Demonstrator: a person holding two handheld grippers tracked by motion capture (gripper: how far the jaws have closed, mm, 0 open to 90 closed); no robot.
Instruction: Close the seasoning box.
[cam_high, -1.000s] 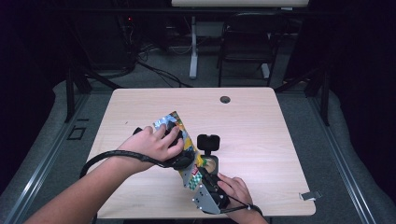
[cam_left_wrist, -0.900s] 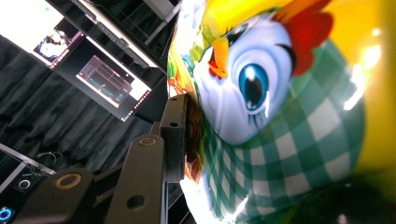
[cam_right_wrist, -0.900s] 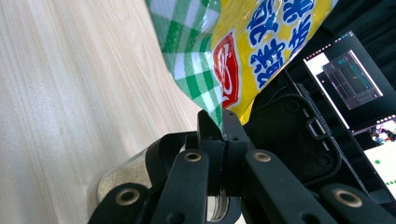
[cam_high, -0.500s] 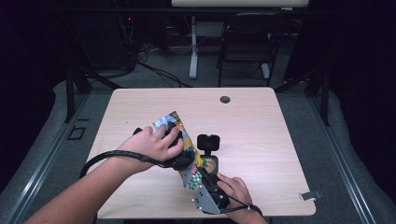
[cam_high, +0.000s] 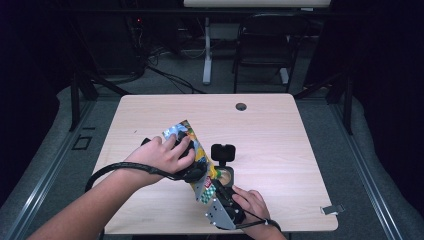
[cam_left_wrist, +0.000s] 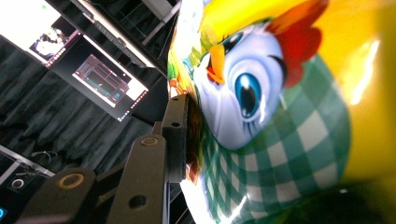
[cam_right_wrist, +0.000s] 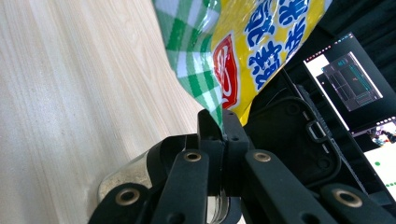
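Note:
A yellow snack bag (cam_high: 189, 145) with green check and a cartoon chicken (cam_left_wrist: 280, 116) is held tilted above the table. My left gripper (cam_high: 196, 171) is shut on its middle, under the person's left hand; one black finger (cam_left_wrist: 176, 135) presses into the side of the bag, and the other is hidden behind it. My right gripper (cam_right_wrist: 223, 126) is shut on the bag's lower green-checked corner (cam_right_wrist: 196, 70), near the front edge (cam_high: 209, 192). Just below that corner stands a small glass jar (cam_high: 226, 176) with its black flip lid (cam_high: 223, 151) open, the jar rim (cam_right_wrist: 123, 176) close to my right jaws.
The wooden table (cam_high: 280, 150) has a round cable hole (cam_high: 241, 106) at the back and a small metal clip (cam_high: 331, 210) at its front right corner. A chair (cam_high: 260, 45) and a desk leg stand beyond. Lit monitors (cam_left_wrist: 100, 79) hang in the dark room.

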